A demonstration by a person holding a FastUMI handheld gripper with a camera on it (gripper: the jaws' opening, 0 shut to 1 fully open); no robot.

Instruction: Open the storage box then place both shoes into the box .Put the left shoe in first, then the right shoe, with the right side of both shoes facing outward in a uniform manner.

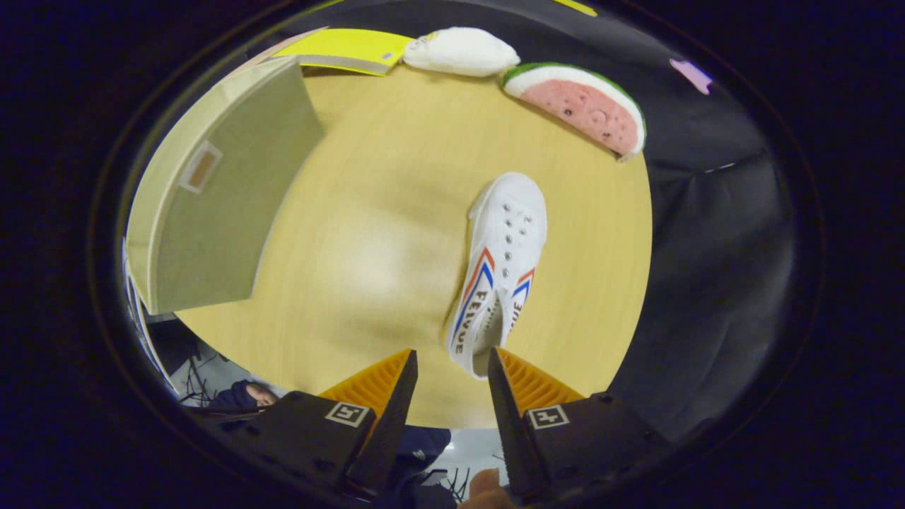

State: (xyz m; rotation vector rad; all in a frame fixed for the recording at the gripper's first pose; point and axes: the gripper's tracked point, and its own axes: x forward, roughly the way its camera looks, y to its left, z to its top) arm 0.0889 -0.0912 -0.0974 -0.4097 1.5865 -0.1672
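One white canvas shoe with red and blue side stripes lies on the round wooden table, toe pointing away from me and heel toward the fingers. My gripper hovers above the table with its fingers apart and nothing pressed between them. The shoe's heel sits just ahead of the right fingertip. The beige fabric storage box stands well off to the left of the fingers, a flat face with a small label turned toward me. Whether it stands open I cannot tell.
A plush watermelon slice and a white soft toy lie at the table's far rim, with a yellow flat sheet beside them. The table edge drops off just right of the shoe onto black cloth. A person is below the near edge.
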